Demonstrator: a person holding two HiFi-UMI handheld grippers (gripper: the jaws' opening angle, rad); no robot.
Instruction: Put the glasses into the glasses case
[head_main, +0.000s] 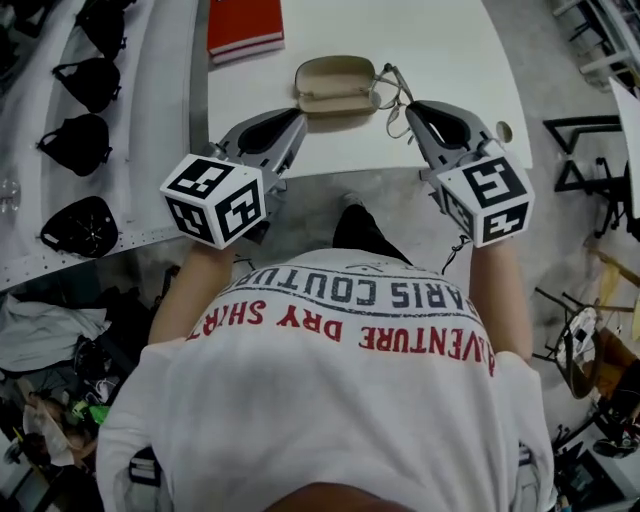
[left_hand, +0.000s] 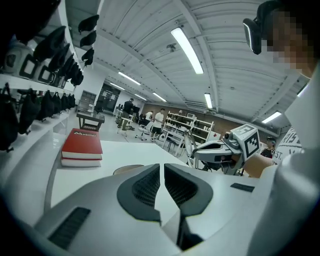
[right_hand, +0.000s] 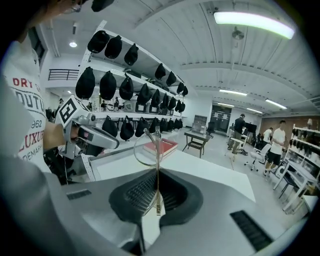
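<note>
A tan glasses case (head_main: 335, 85) lies open on the white table (head_main: 450, 50); its rim also shows in the left gripper view as the case (left_hand: 127, 169) just beyond the jaws. Thin-rimmed glasses (head_main: 392, 95) hang just right of the case. My right gripper (head_main: 413, 108) is shut on one temple arm, and the right gripper view shows a lens of the glasses (right_hand: 147, 147) standing up ahead of the right gripper (right_hand: 157, 172). My left gripper (head_main: 293, 120) hovers at the table's near edge, left of the case. The left gripper (left_hand: 162, 167) is shut and holds nothing.
A red book (head_main: 245, 28) lies at the table's far left. Racks of black caps (head_main: 85, 80) run along the left side. Black frames (head_main: 585, 150) stand on the floor to the right. People stand by shelving (left_hand: 159, 120) far off in the room.
</note>
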